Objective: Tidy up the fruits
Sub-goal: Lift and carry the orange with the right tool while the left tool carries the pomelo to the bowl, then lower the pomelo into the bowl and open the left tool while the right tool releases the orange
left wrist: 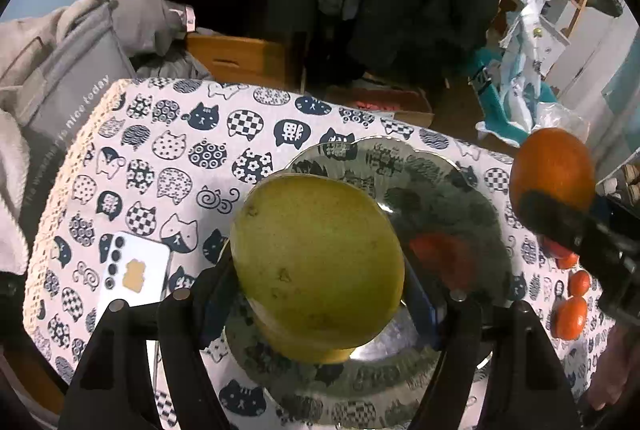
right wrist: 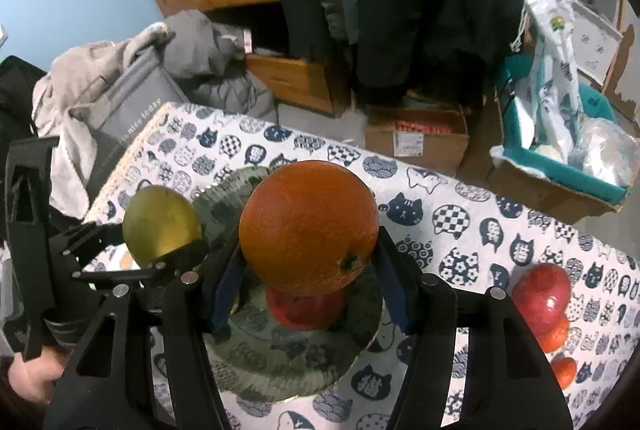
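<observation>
While both hands hang over the cat-print tablecloth (left wrist: 172,158), each gripper carries fruit: the left gripper (left wrist: 320,282) is clamped on a big round yellow-green citrus fruit (left wrist: 316,266), and the right gripper (right wrist: 308,270) pinches a large round orange (right wrist: 308,226) between its blue pads. Both fruits are held above the clear glass plate (left wrist: 400,158), which sits on the cloth. The right wrist view catches a red apple (right wrist: 304,310) lying on the plate directly under the orange; from the left it shows only as a reddish blur. That left view alone picks up a white smartphone (left wrist: 134,276) lying on the cloth left of the plate. A second red apple (right wrist: 542,292) and small tangerines (left wrist: 572,314) sit on the cloth right of the plate.
</observation>
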`<state>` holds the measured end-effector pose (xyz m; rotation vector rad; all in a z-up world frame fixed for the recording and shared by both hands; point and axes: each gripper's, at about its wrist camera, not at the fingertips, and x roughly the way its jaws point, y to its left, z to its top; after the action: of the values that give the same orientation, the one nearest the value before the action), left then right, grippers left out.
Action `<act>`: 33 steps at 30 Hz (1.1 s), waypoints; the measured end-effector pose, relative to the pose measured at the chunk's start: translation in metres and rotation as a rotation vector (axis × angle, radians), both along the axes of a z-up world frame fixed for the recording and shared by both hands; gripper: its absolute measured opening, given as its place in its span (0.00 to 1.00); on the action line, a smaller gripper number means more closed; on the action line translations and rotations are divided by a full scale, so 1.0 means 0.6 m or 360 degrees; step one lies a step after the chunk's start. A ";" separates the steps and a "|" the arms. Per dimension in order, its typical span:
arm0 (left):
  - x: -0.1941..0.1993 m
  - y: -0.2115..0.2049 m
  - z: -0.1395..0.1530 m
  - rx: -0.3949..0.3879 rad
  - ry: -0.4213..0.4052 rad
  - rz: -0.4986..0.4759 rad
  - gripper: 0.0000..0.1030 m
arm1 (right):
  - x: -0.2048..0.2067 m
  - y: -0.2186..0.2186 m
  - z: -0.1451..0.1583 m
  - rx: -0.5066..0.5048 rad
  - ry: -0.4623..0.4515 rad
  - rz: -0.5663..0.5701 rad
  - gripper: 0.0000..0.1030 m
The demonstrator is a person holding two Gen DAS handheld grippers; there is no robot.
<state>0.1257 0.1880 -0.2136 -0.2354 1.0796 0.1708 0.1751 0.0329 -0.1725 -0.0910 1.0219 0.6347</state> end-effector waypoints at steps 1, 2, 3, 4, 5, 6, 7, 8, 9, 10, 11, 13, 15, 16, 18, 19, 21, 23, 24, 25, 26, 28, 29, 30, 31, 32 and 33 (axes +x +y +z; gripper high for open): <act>0.004 0.000 -0.005 -0.0002 0.0010 0.0001 0.74 | 0.003 0.003 -0.009 -0.0012 0.0006 0.0006 0.59; 0.010 0.000 -0.012 -0.0002 0.0023 -0.0001 0.74 | 0.006 0.005 -0.017 -0.0024 0.0013 0.0011 0.59; 0.014 -0.002 -0.019 0.0004 0.0039 -0.0005 0.74 | 0.008 0.007 -0.022 -0.0031 0.0019 0.0016 0.59; 0.018 -0.003 -0.024 0.0009 0.0050 -0.0007 0.74 | 0.010 0.009 -0.030 -0.0037 0.0028 0.0022 0.59; 0.021 -0.005 -0.029 0.0008 0.0059 -0.0008 0.74 | 0.013 0.011 -0.036 -0.0044 0.0037 0.0025 0.59; 0.023 -0.005 -0.034 0.0001 0.0072 -0.0008 0.74 | 0.016 0.013 -0.043 -0.0048 0.0045 0.0027 0.59; 0.024 -0.005 -0.039 -0.0008 0.0085 -0.0004 0.74 | 0.019 0.014 -0.049 -0.0049 0.0055 0.0027 0.59; 0.025 -0.005 -0.042 -0.0013 0.0093 -0.0004 0.74 | 0.022 0.015 -0.055 -0.0048 0.0065 0.0027 0.59; 0.027 -0.005 -0.046 -0.0014 0.0102 -0.0009 0.74 | 0.024 0.016 -0.058 -0.0048 0.0072 0.0027 0.59; 0.028 -0.006 -0.049 -0.0013 0.0109 -0.0010 0.74 | 0.026 0.017 -0.063 -0.0047 0.0081 0.0027 0.59; 0.029 -0.006 -0.052 -0.0009 0.0114 -0.0009 0.74 | 0.028 0.018 -0.066 -0.0045 0.0088 0.0028 0.59; 0.030 -0.005 -0.057 -0.0010 0.0113 -0.0006 0.74 | 0.031 0.020 -0.072 -0.0041 0.0098 0.0028 0.59; 0.032 -0.005 -0.061 -0.0032 0.0117 -0.0007 0.74 | 0.032 0.022 -0.076 -0.0033 0.0108 0.0026 0.59; 0.033 -0.004 -0.063 -0.0042 0.0121 -0.0009 0.74 | 0.033 0.022 -0.078 -0.0030 0.0112 0.0025 0.59; 0.035 -0.005 -0.070 -0.0058 0.0133 -0.0019 0.74 | 0.035 0.025 -0.080 -0.0030 0.0116 0.0028 0.59; 0.037 -0.006 -0.073 -0.0061 0.0144 -0.0022 0.73 | 0.036 0.025 -0.081 -0.0030 0.0118 0.0027 0.59; 0.039 -0.007 -0.080 -0.0071 0.0163 -0.0029 0.70 | 0.038 0.025 -0.084 -0.0024 0.0128 0.0026 0.59; 0.039 -0.006 -0.083 -0.0076 0.0164 -0.0030 0.69 | 0.039 0.024 -0.087 -0.0027 0.0134 0.0022 0.59; 0.038 -0.006 -0.080 -0.0070 0.0148 -0.0029 0.69 | 0.039 0.024 -0.089 -0.0028 0.0137 0.0018 0.59; 0.038 -0.005 -0.077 -0.0067 0.0138 -0.0030 0.69 | 0.040 0.024 -0.090 -0.0028 0.0141 0.0016 0.59; 0.038 -0.004 -0.073 -0.0063 0.0121 -0.0033 0.69 | 0.041 0.023 -0.092 -0.0028 0.0144 0.0014 0.59; 0.038 -0.005 -0.072 -0.0063 0.0116 -0.0037 0.69 | 0.042 0.023 -0.094 -0.0034 0.0148 0.0012 0.59; 0.038 -0.004 -0.072 -0.0064 0.0118 -0.0039 0.70 | 0.043 0.024 -0.096 -0.0034 0.0152 0.0014 0.59; 0.037 -0.004 -0.072 -0.0065 0.0123 -0.0044 0.70 | 0.044 0.025 -0.097 -0.0032 0.0156 0.0016 0.59; 0.035 -0.004 -0.072 -0.0061 0.0124 -0.0045 0.71 | 0.044 0.026 -0.098 -0.0032 0.0159 0.0018 0.59; 0.035 -0.004 -0.070 -0.0055 0.0126 -0.0046 0.73 | 0.045 0.028 -0.098 -0.0032 0.0159 0.0020 0.59; 0.031 -0.003 -0.067 -0.0045 0.0122 -0.0042 0.74 | 0.046 0.030 -0.098 -0.0033 0.0160 0.0022 0.59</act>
<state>0.1442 0.1863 -0.2537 -0.2416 1.1614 0.1419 0.2025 0.0508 -0.2314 -0.0850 1.1255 0.6466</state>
